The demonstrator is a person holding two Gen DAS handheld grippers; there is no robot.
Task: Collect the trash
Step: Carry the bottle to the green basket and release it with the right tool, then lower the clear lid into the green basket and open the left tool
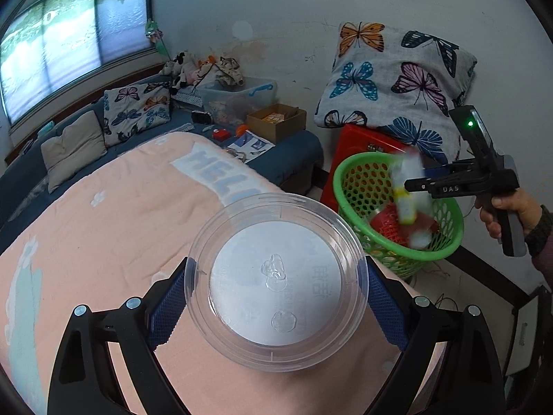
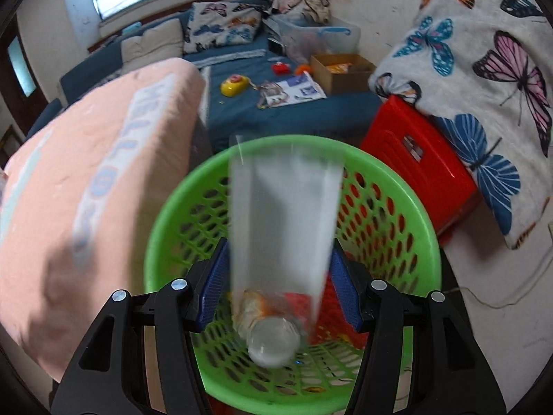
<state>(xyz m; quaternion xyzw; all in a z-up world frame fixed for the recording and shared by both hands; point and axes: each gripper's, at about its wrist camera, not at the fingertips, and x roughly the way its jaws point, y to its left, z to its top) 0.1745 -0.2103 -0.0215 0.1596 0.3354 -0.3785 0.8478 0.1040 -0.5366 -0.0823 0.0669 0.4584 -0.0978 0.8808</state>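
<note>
A clear round plastic container [image 1: 276, 283] fills the gap of my left gripper [image 1: 276, 269], whose blue pads [image 1: 169, 307] press on its two sides; I hold it above the pink blanket [image 1: 103, 242]. My right gripper [image 2: 280, 252] is over the green mesh basket [image 2: 166, 214], shut on a clear plastic bottle [image 2: 283, 207] that hangs down into the basket and is blurred by motion. From the left wrist view the right gripper [image 1: 411, 185] and bottle [image 1: 411, 200] show above the basket [image 1: 349, 173], which holds red trash [image 1: 383, 221].
The basket stands on the floor between the bed's corner and a red plastic stool [image 2: 425, 159] under a butterfly quilt [image 2: 484, 69]. Behind lie a blue sofa [image 2: 293, 117] with a cardboard box [image 2: 342, 72], papers and toys. A hand [image 1: 511, 207] holds the right gripper.
</note>
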